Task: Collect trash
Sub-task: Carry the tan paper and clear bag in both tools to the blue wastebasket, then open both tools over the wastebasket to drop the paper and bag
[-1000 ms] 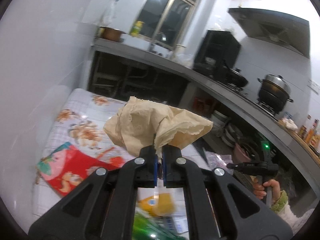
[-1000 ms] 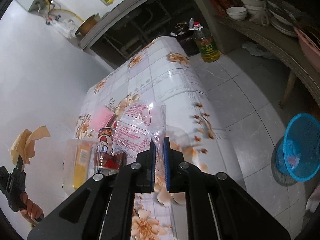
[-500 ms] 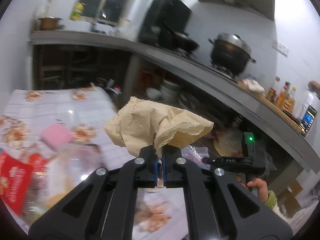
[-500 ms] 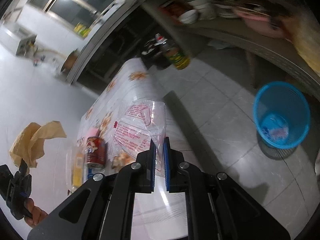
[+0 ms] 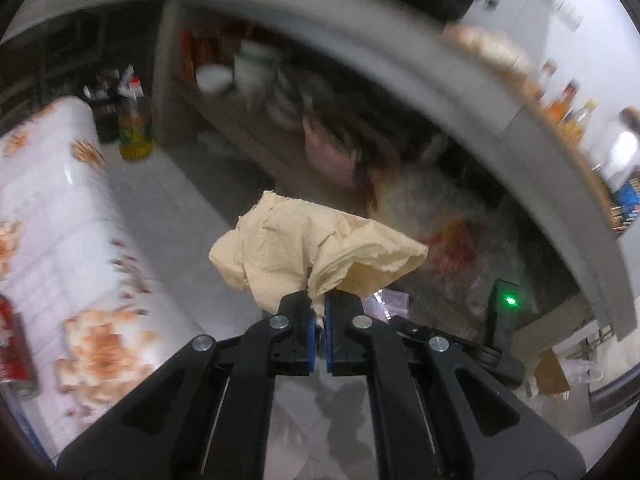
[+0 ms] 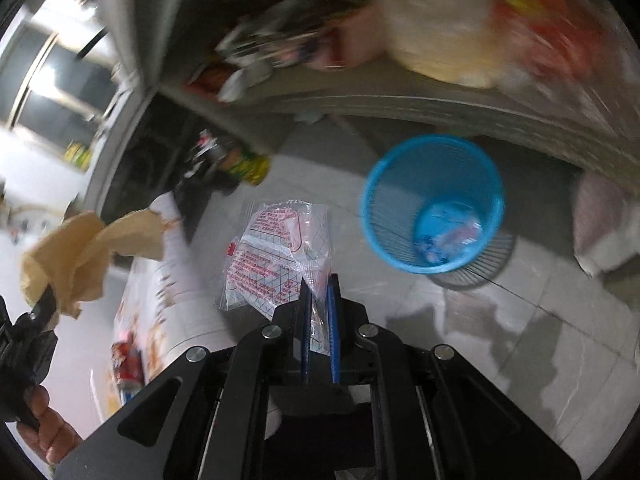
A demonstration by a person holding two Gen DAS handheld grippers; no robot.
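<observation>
My left gripper [image 5: 319,305] is shut on a crumpled tan paper napkin [image 5: 304,250] and holds it in the air over the floor beside the table. The napkin also shows in the right wrist view [image 6: 84,252] at the far left. My right gripper [image 6: 319,292] is shut on a clear plastic wrapper with red print [image 6: 280,258]. A blue mesh wastebasket [image 6: 432,204] stands on the tiled floor ahead and to the right of the right gripper, with some trash in its bottom.
A table with a floral cloth [image 5: 48,216] is at the left, with a red can [image 6: 126,364] on it. A bottle of oil [image 5: 136,128] stands on the floor. Low shelves with bowls and bags [image 5: 280,104] run under a grey counter.
Both grippers have swung right, away from the table and toward the floor. The blue wastebasket has grown larger and nearer to the middle of the right wrist view. Both grips are unchanged.
</observation>
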